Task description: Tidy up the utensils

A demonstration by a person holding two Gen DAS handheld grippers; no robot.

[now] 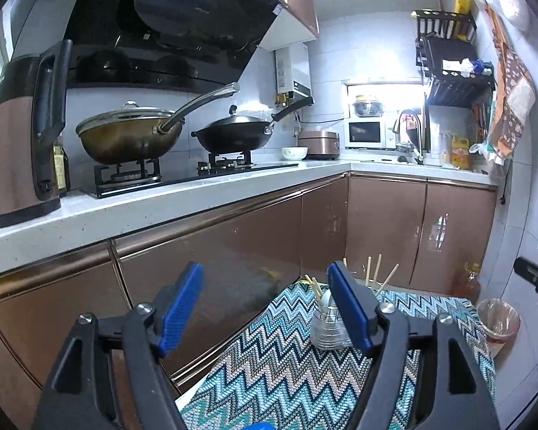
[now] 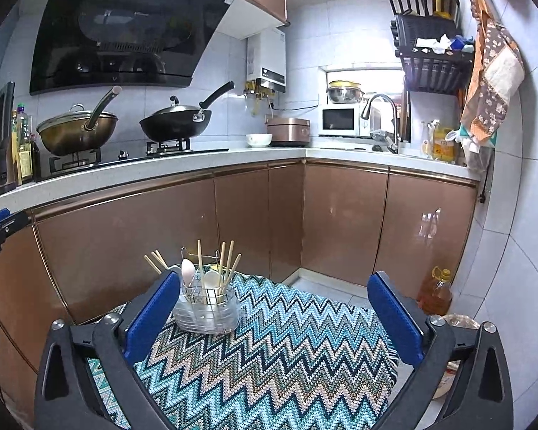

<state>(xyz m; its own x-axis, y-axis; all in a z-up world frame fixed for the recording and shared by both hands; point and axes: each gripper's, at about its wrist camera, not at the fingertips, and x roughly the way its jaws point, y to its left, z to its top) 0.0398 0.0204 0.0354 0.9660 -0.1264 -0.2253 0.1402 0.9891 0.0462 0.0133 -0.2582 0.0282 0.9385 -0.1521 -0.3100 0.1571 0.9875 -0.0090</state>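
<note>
The zigzag-patterned cloth (image 2: 269, 351) spreads beneath both claws. The right gripper (image 2: 274, 310) gapes wide and grasps nothing; the left gripper (image 1: 265, 308) is likewise released. The clear utensil holder (image 2: 207, 306), bristling with chopsticks (image 2: 199, 256) and spoons (image 2: 188, 273), stands just ahead of the right gripper's left finger.

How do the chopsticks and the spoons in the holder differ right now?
The chopsticks are thin, tan sticks that fan out and rise well above the utensil holder; the spoons are white, broad-bowled and sit lower, barely past the wire rim. Both stand upright in the holder on the zigzag cloth.
</note>
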